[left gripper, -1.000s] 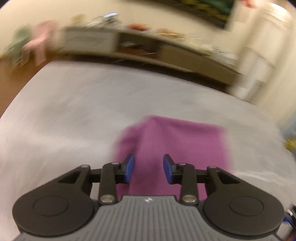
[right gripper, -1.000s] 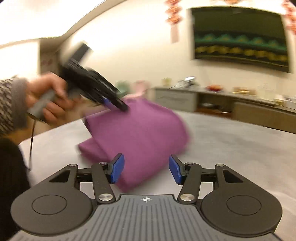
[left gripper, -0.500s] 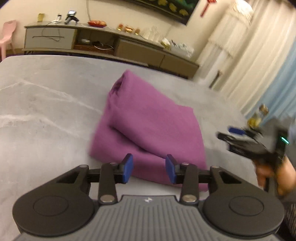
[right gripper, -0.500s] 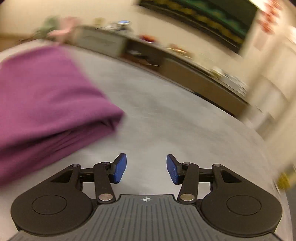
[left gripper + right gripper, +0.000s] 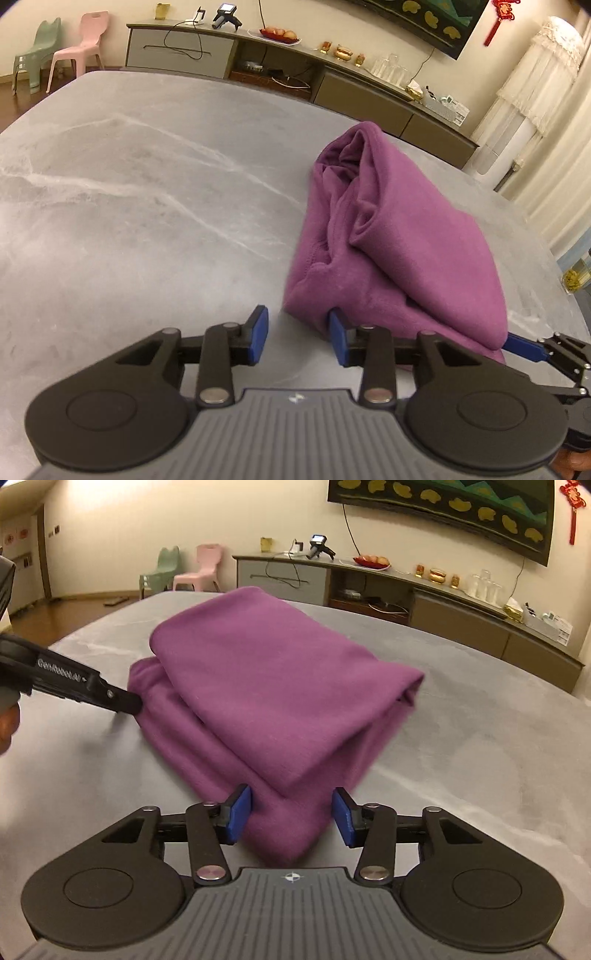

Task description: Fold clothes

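Purple garment [image 5: 399, 236], soft fleece-like knit, lies folded in a thick oblong bundle on the grey marble-veined surface [image 5: 129, 206]. Upper layer is smooth and flat; lower layer shows bunched folds and a rolled opening at the far end in the left wrist view. Bundle sits right of centre in that view, well clear of the surface's far edge.

Left tongs [image 5: 298, 336]: jaws apart, blue pads bare. The right-hand pad stands against the garment's near left corner; the gap between the pads shows only grey surface. Nothing grasped.

Right tongs [image 5: 291, 815]: jaws parted wide, straddling the garment's near corner. Cloth lies between the pads; a sliver of gap shows at each side, so the pads do not appear to press it. Released state. In the left wrist view these tongs [image 5: 517, 345] reach in from the right with a blue finger at the bundle's near right edge.

Surroundings: long low sideboard [image 5: 424, 602] against the far wall, carrying a fruit plate [image 5: 372, 560], glasses and small ornaments; a pink chair [image 5: 201, 568] and a green chair [image 5: 162, 570] near the wall; dark wall panel above; pale curtains [image 5: 535, 96] at right. Nothing on the surface obstructs the garment.

Orientation: the bundle's long axis runs from the tongs away toward the sideboard, leaning slightly left in both views.
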`<state>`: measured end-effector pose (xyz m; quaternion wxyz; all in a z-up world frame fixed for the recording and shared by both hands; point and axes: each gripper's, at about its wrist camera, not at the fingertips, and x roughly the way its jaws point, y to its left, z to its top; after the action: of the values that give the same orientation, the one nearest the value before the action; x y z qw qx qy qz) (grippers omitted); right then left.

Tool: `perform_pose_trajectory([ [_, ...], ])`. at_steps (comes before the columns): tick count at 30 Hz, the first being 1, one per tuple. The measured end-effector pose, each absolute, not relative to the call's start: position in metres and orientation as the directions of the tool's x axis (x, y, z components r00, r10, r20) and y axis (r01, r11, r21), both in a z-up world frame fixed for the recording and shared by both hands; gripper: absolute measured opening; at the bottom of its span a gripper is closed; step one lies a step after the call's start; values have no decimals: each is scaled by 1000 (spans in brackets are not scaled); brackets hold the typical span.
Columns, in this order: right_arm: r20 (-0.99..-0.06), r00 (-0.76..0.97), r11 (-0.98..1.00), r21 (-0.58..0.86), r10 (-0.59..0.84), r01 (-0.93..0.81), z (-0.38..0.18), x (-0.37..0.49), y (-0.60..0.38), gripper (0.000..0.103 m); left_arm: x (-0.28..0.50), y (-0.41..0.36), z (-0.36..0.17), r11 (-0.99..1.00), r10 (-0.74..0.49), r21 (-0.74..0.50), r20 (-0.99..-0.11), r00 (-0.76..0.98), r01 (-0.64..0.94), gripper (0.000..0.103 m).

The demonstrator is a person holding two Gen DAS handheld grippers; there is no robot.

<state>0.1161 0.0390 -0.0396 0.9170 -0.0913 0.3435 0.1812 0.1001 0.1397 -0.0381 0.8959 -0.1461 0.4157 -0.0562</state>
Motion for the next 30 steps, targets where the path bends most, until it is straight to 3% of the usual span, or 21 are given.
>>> perform_pose_trajectory([
  [6, -527, 804, 842, -273, 274, -466, -1, 63, 97, 53, 102, 139, -26, 942, -244, -335, -693, 679, -3, 36],
  [10, -580, 782, 738, -422, 228, -527, -30, 83, 141, 50, 105, 140, -32, 938, -247, -347, -693, 678, -13, 41],
  [12, -601, 772, 704, -456, 206, -544, -41, 91, 153, 37, 109, 140, -37, 937, -261, -348, -705, 659, -2, 41],
  [14, -605, 773, 685, -481, 191, -546, -46, 94, 159, 9, 113, 139, -41, 937, -271, -349, -718, 641, 6, 41],
  [20, -551, 800, 685, -488, 239, -541, -5, 45, 152, 8, 115, 133, -43, 943, -262, -332, -726, 636, 10, 41],
  [23, -608, 765, 607, -531, 212, -590, -32, 27, 160, 8, 108, 138, -36, 943, -254, -334, -715, 651, 1, 41],
  [26, -592, 783, 551, -595, 192, -585, -52, 19, 166, 9, 100, 144, -27, 942, -240, -334, -699, 674, -12, 39],
  [30, -574, 794, 475, -653, 198, -590, -58, 10, 171, 12, 84, 149, 18, 953, -200, -301, -554, 808, 29, 37],
])
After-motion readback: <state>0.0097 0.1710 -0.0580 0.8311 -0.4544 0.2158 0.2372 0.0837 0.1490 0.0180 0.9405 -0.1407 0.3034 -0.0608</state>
